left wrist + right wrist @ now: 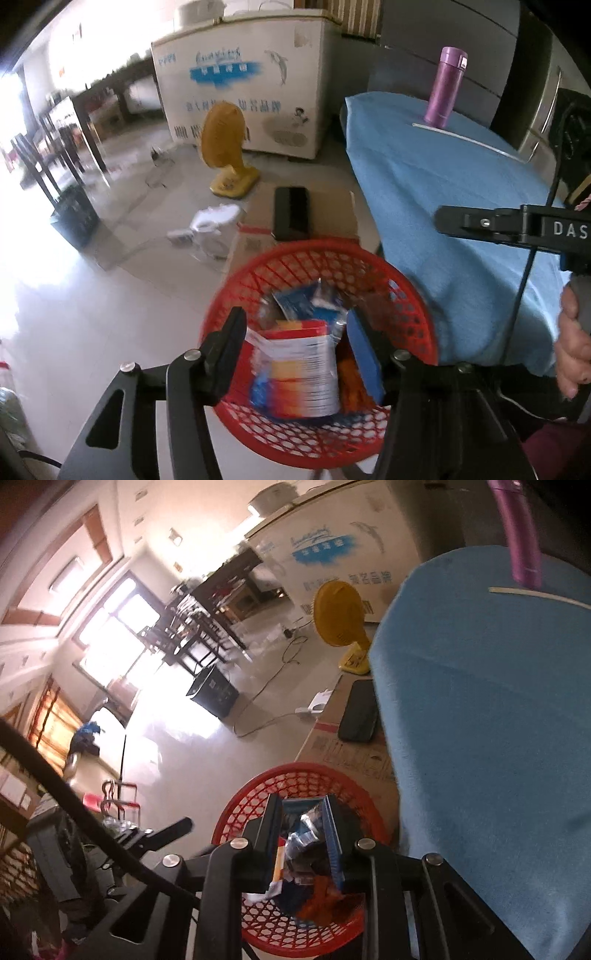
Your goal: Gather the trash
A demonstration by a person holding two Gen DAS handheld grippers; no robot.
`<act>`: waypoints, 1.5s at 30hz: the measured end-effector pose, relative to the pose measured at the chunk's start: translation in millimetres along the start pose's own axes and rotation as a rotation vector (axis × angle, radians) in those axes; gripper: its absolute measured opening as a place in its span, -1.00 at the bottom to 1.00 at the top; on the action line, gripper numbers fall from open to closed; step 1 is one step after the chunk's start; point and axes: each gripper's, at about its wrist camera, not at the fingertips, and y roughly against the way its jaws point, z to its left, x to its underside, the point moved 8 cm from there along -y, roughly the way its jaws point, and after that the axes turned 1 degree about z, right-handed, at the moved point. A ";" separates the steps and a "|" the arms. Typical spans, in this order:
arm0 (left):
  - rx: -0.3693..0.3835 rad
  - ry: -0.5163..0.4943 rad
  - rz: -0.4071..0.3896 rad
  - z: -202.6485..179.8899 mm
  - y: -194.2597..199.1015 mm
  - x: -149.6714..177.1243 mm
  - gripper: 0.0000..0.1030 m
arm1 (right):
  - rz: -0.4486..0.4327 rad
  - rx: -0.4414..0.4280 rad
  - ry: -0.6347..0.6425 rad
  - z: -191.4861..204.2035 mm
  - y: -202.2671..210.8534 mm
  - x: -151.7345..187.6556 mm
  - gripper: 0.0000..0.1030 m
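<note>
Red basket [321, 258]: sitting directly below both grippers
Left gripper [295, 354]: gaping wide over red-white packet [295, 369]
Right gripper [304, 838]: pinching crumpled wrapper [306, 834]

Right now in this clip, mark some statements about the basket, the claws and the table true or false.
1. The red basket holds wrappers. True.
2. The purple bottle lies on its side. False: it stands upright on the blue tablecloth.
3. The left claw is above the basket. True.
4. The yellow fan sits on the table. False: it stands on the floor.
5. The right claw is over the basket. True.
</note>
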 end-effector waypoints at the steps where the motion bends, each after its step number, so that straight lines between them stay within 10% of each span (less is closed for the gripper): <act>1: -0.024 -0.014 -0.020 -2.8 4.2 -6.4 0.12 | -0.016 0.005 -0.008 -4.1 4.8 -1.7 -0.50; 12: -0.075 -0.096 -0.226 -62.8 66.7 -69.5 0.58 | -0.265 0.136 -0.007 -44.0 117.5 -8.4 -0.39; 17: -0.132 -0.127 -0.282 -106.6 93.3 -94.2 0.59 | -0.428 0.220 -0.028 -65.9 193.9 -2.5 0.57; 30: -0.098 -0.253 -0.388 -232.7 145.0 -120.1 0.59 | -0.599 0.568 -0.097 -119.9 362.5 33.1 0.57; 45: -0.035 -0.292 -0.422 -325.9 177.8 -128.0 0.59 | -0.638 0.658 -0.120 -157.5 437.2 71.1 0.57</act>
